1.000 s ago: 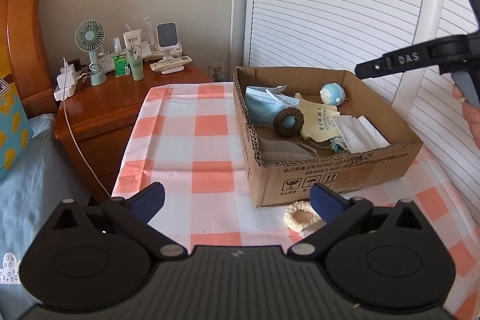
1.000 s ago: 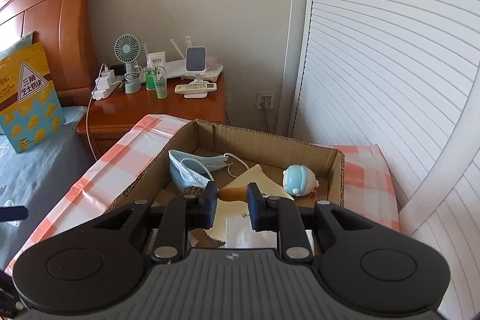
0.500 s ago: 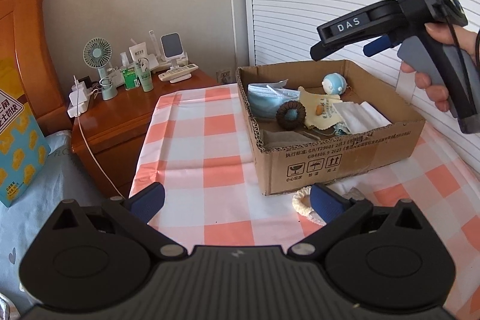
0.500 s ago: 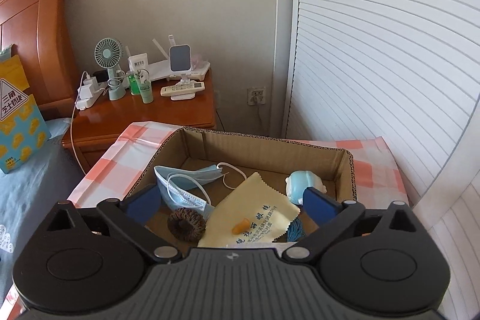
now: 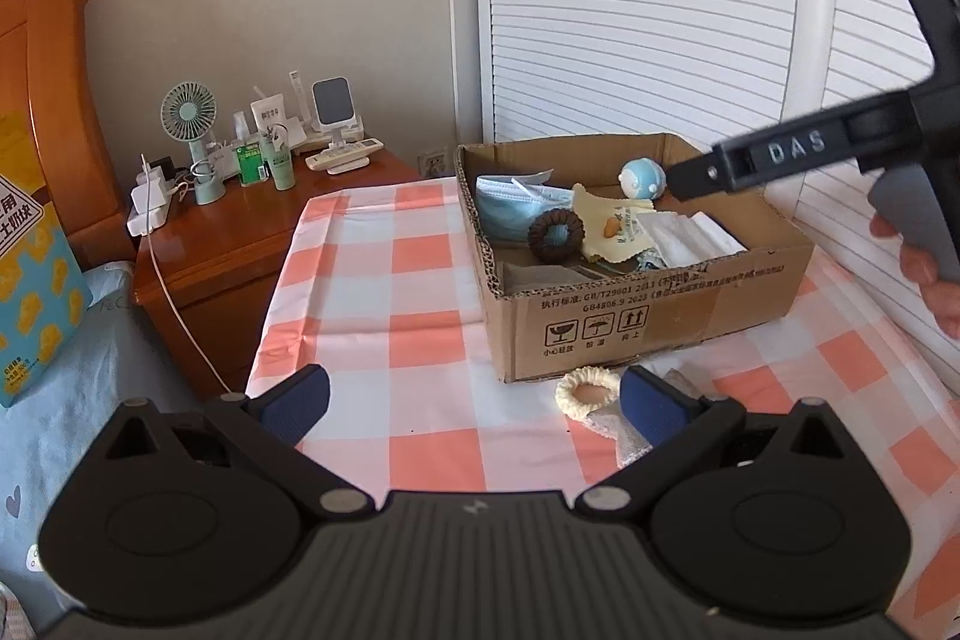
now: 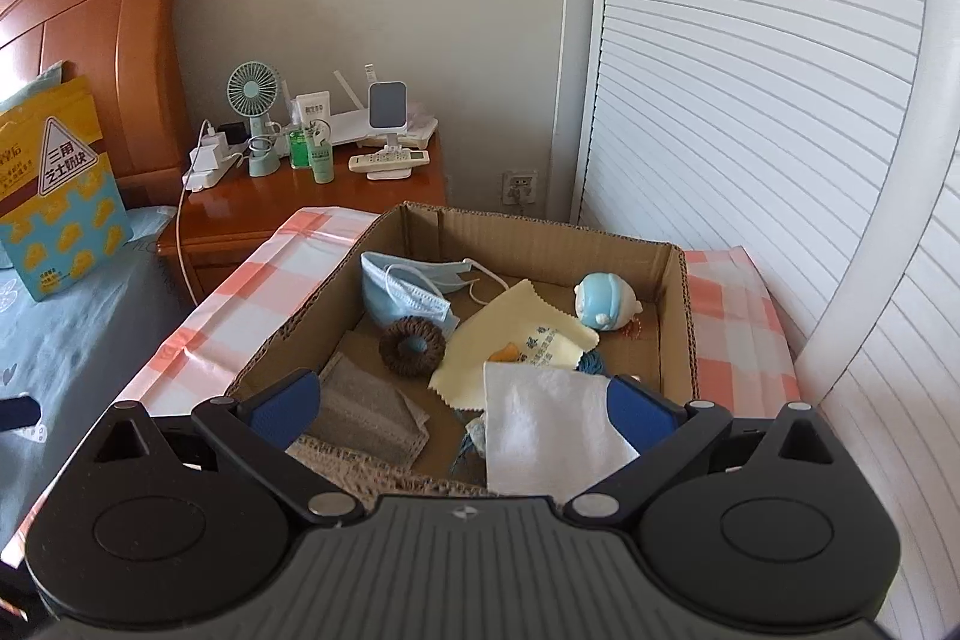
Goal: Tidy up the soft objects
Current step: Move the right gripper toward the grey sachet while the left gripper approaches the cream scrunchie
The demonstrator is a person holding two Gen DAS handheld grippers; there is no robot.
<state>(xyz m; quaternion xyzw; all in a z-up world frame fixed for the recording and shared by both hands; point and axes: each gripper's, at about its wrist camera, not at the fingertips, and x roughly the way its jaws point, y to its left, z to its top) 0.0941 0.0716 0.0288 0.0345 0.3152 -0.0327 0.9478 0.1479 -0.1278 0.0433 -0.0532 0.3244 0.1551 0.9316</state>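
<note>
A cardboard box [image 5: 654, 316] stands on the checked tablecloth [image 5: 372, 280]. Inside lie a blue face mask [image 6: 402, 292], a brown scrunchie [image 6: 412, 346], a yellow cloth [image 6: 528, 334] with a small orange piece [image 6: 503, 353] on it, a blue-white plush toy [image 6: 603, 301], a white tissue [image 6: 552, 430] and a grey cloth [image 6: 366, 412]. My right gripper [image 6: 463, 407] hangs open above the box's near end, holding nothing. A cream scrunchie [image 5: 587, 393] lies on the tablecloth in front of the box, next to a white lace cloth [image 5: 624, 436]. My left gripper [image 5: 474, 400] is open just short of them, its right finger beside the scrunchie.
A wooden nightstand [image 5: 240, 244] with a fan [image 5: 189, 124], bottles, a remote and a charger cable stands beyond the table's left side. A bed with a yellow bag [image 6: 54, 172] is at the left. White louvred doors [image 6: 750, 130] close off the right. A hand [image 5: 924, 268] holds the right gripper's handle.
The right gripper went from shut on the small orange piece to wide open; the piece now lies on the yellow cloth. That gripper then drew back toward the box's near end.
</note>
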